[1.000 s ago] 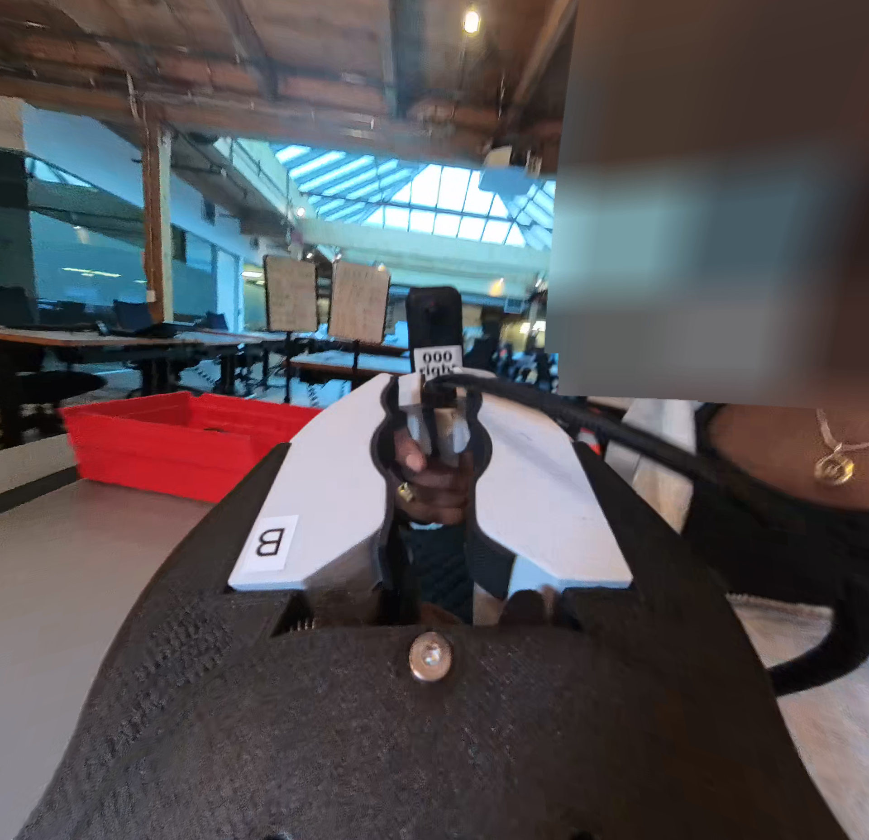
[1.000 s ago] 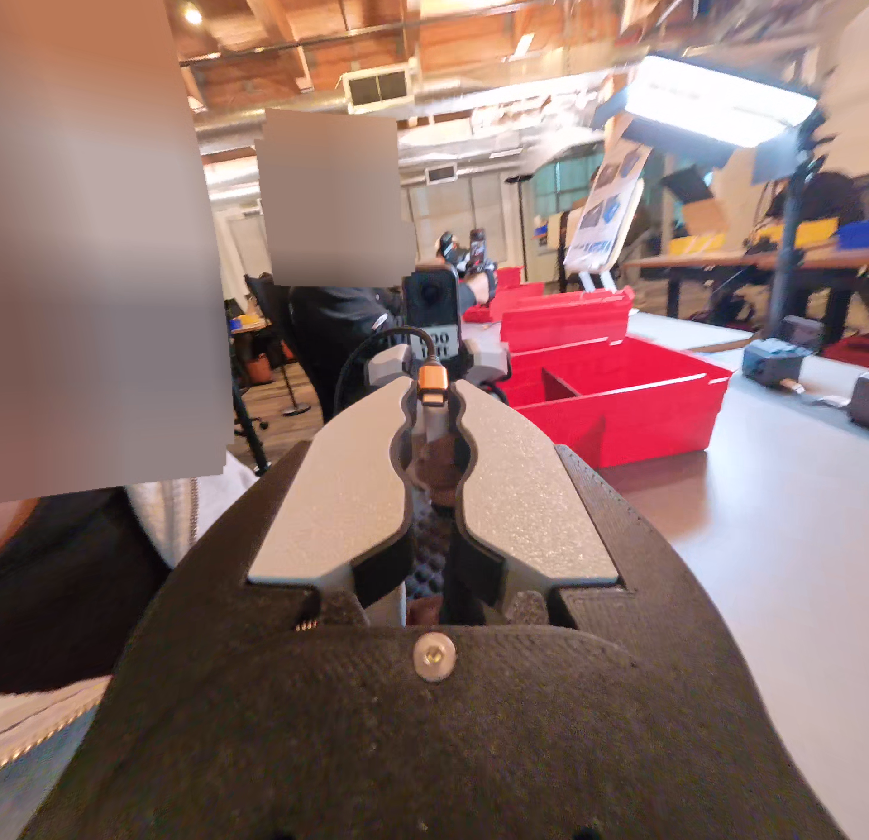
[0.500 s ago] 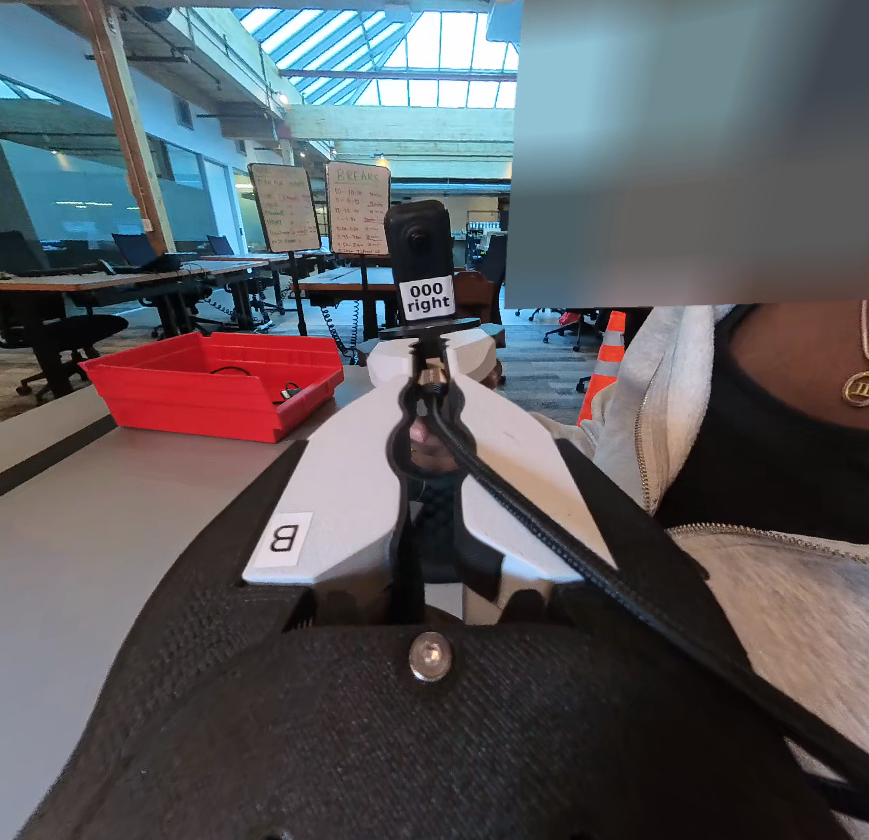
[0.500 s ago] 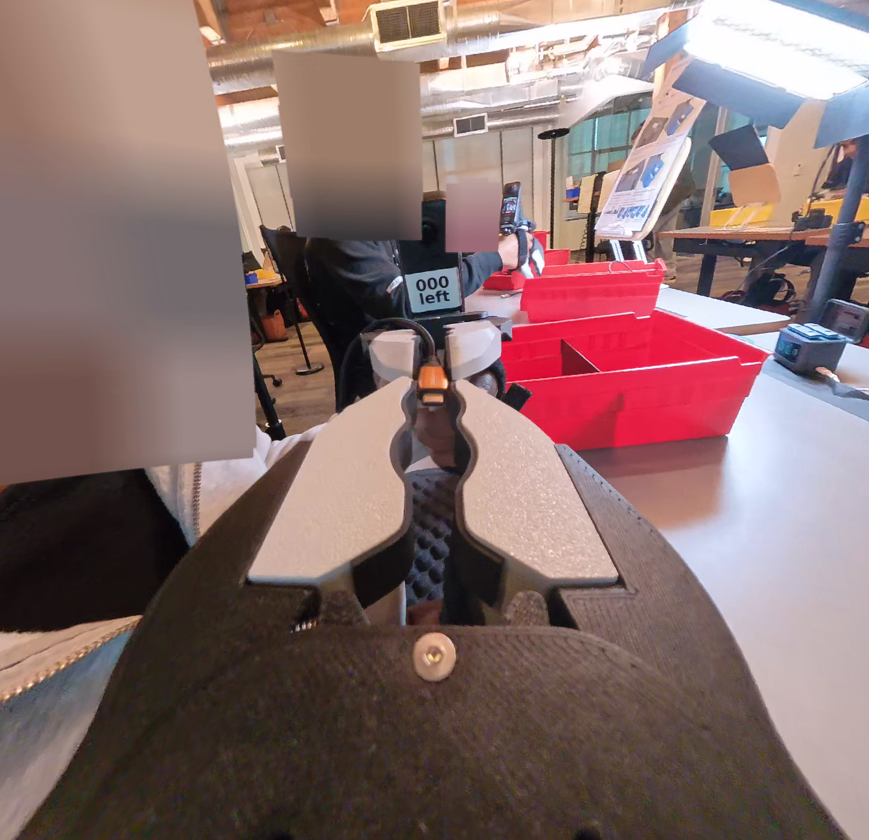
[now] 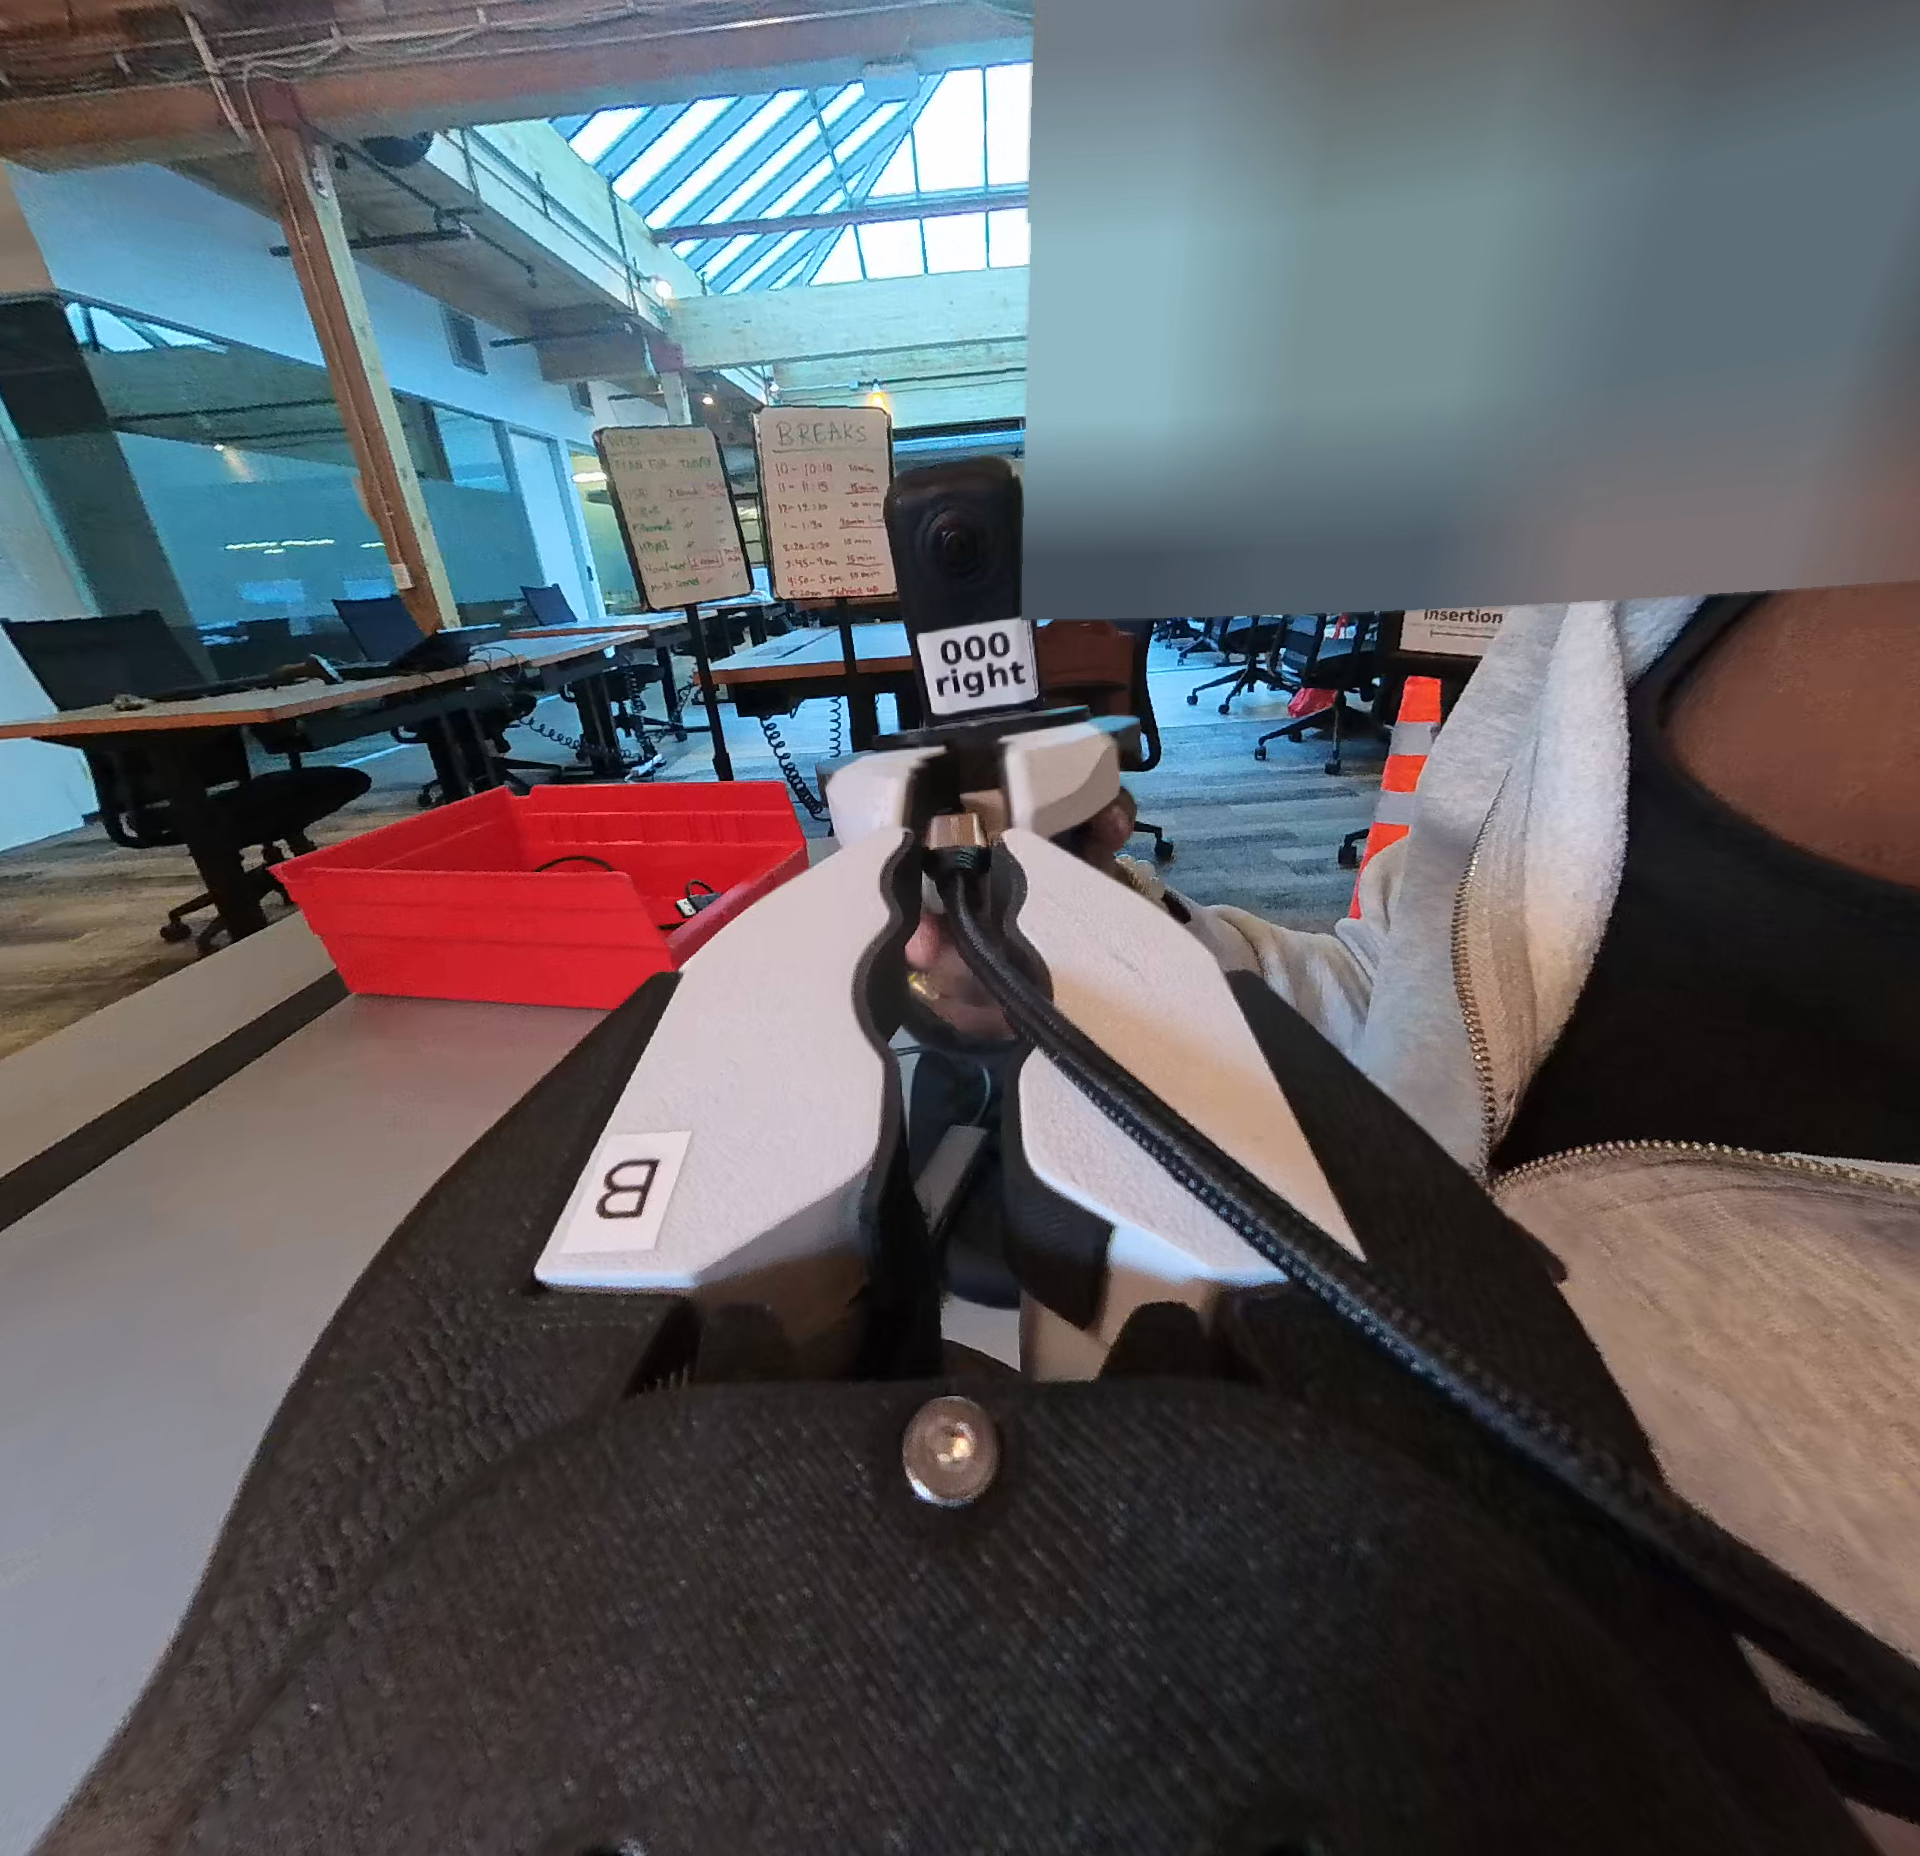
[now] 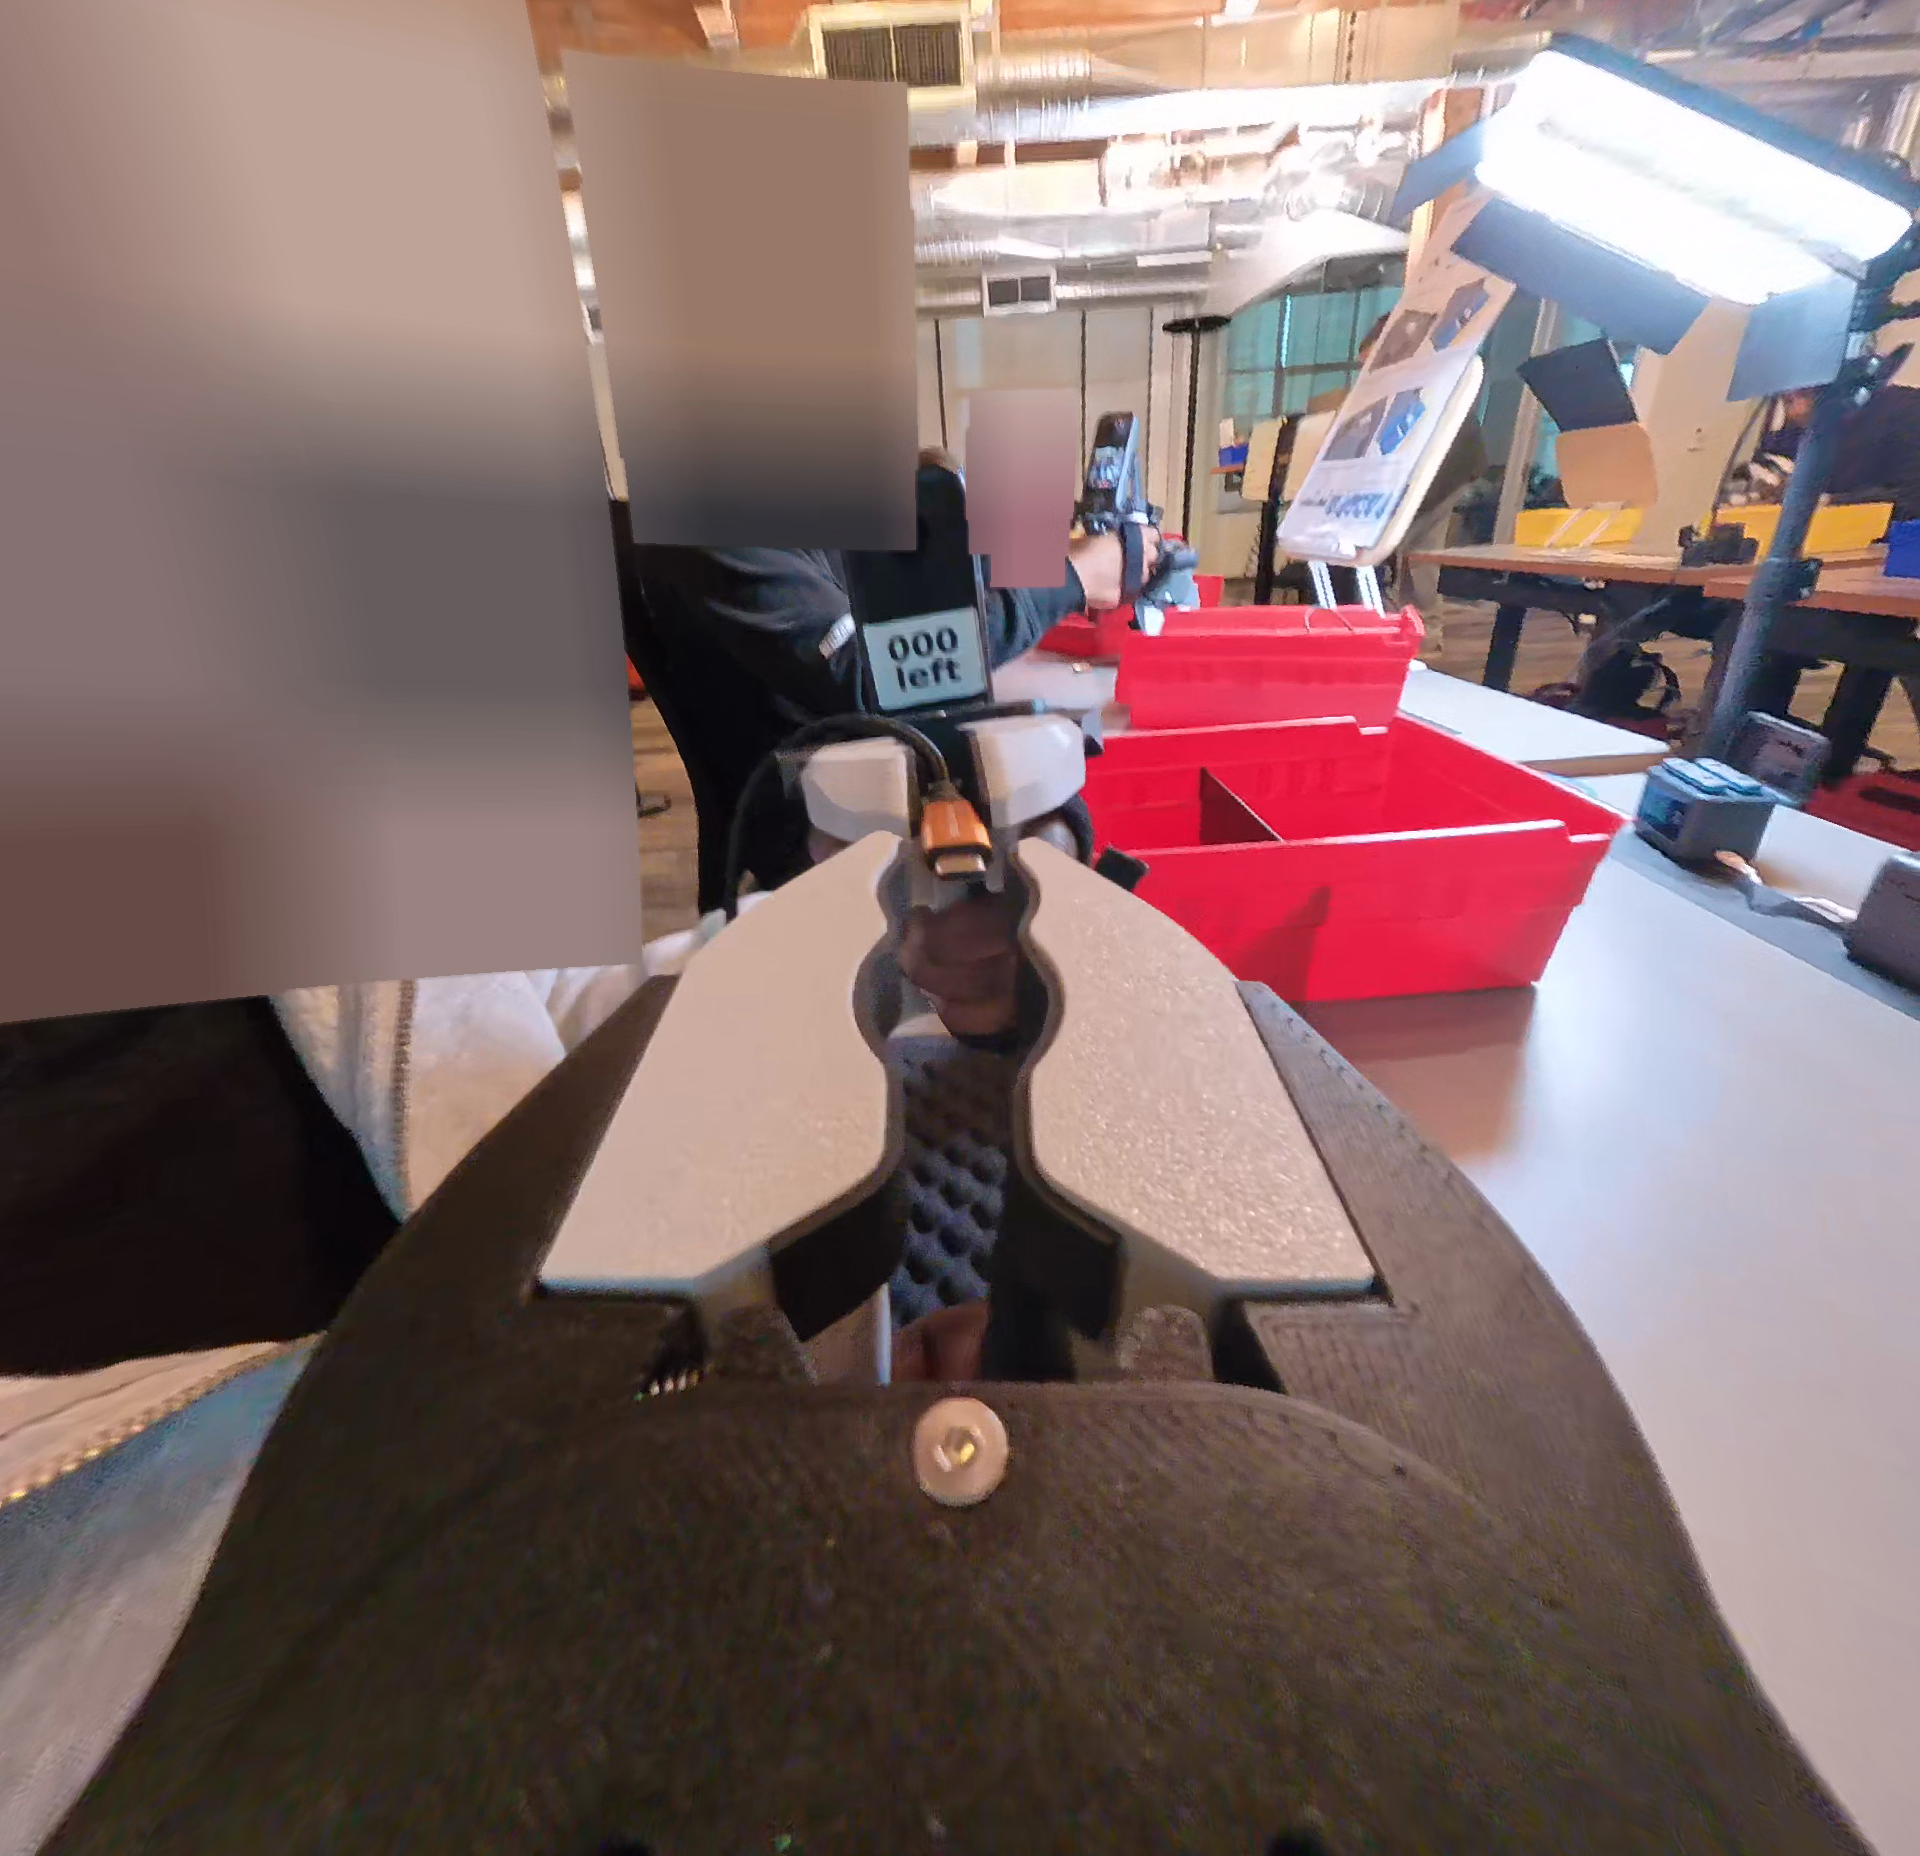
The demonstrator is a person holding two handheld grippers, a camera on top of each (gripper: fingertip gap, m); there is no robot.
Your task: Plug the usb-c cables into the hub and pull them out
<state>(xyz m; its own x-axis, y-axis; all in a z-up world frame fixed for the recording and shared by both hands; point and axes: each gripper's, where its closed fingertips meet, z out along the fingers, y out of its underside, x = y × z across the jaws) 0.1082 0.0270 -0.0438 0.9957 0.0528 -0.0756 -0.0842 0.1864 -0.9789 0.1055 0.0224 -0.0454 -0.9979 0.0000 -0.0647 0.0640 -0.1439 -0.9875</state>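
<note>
My left gripper [image 5: 956, 850] is shut on the plug [image 5: 956, 832] of a black braided usb-c cable [image 5: 1143, 1100], which trails back over its right finger. My right gripper [image 6: 954, 876] is shut on a small grey hub [image 6: 928, 894], of which only an end shows between the tips. The two grippers face each other tip to tip above the table. In the right wrist view the orange plug [image 6: 951, 832] points at the hub's end and touches it. I cannot tell whether it is seated in a port.
A red bin [image 5: 499, 902] holding loose cables stands on the grey table [image 5: 208, 1287] to the left. Divided red bins [image 6: 1351, 902] and small grey devices [image 6: 1704, 809] stand to the right. The person's torso [image 5: 1662, 975] is close beside both grippers. The tips of both grippers are at nearly the same place.
Both views have tipped down from the ceiling to level. The cable now lies across the left gripper's right finger. The two grippers have come closer tip to tip.
</note>
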